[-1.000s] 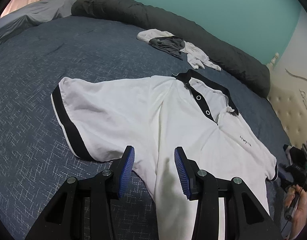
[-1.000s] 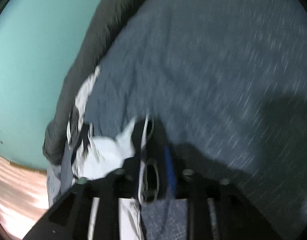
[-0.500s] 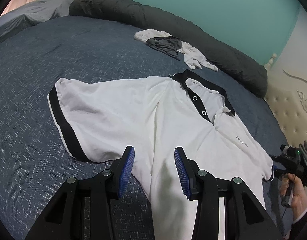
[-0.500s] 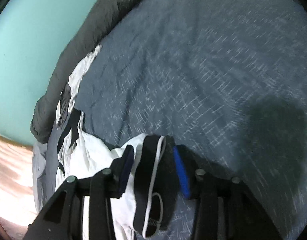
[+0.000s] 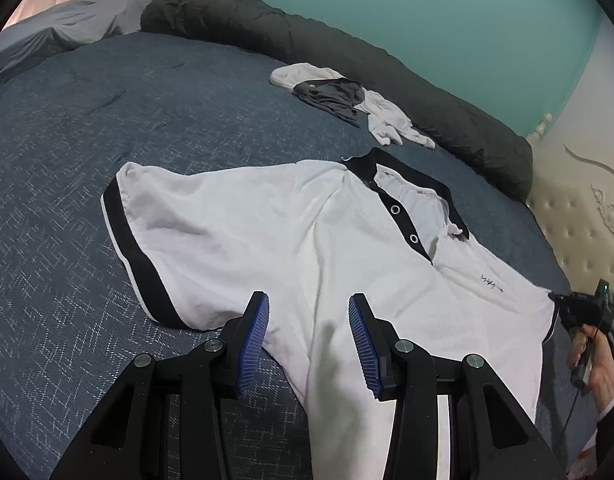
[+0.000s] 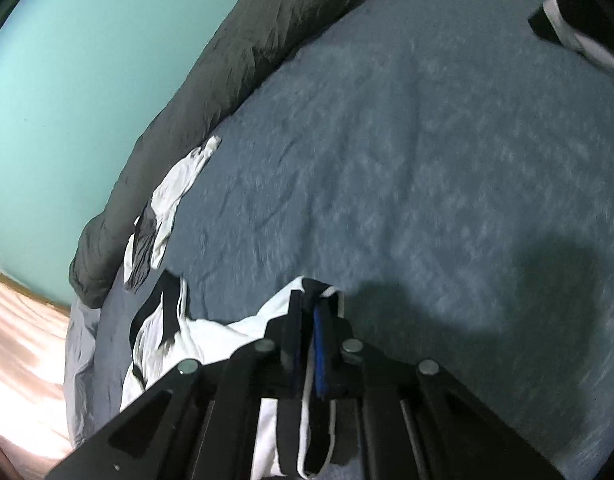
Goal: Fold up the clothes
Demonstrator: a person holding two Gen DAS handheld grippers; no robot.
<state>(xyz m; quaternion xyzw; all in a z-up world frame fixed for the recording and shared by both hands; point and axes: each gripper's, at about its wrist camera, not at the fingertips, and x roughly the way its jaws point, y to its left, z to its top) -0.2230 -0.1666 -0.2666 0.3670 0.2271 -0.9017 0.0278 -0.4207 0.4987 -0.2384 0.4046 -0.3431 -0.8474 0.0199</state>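
A white polo shirt point(image 5: 267, 232) with black collar and black sleeve cuffs lies face up on the blue bedspread point(image 5: 107, 120). My left gripper point(image 5: 309, 304) hovers open just above the shirt's side, below its left sleeve, with only cloth beneath the blue pads. In the left wrist view my right gripper point(image 5: 575, 308) sits at the far right in a person's hand point(image 5: 599, 368), at the shirt's other sleeve. The right wrist view shows that gripper point(image 6: 309, 308) shut on the black sleeve cuff point(image 6: 315, 290), with the white shirt point(image 6: 211, 336) bunched to its left.
A small heap of white and grey clothes point(image 5: 347, 100) lies near a rolled dark grey duvet point(image 5: 387, 64) along the teal wall. A cream tufted headboard point(image 5: 579, 216) bounds the right side. Another black-and-white garment point(image 6: 563, 28) lies at the bed's far corner.
My right gripper closed its jaws on the black sleeve cuff and drew the sleeve outward and a little up. The left gripper kept still and open.
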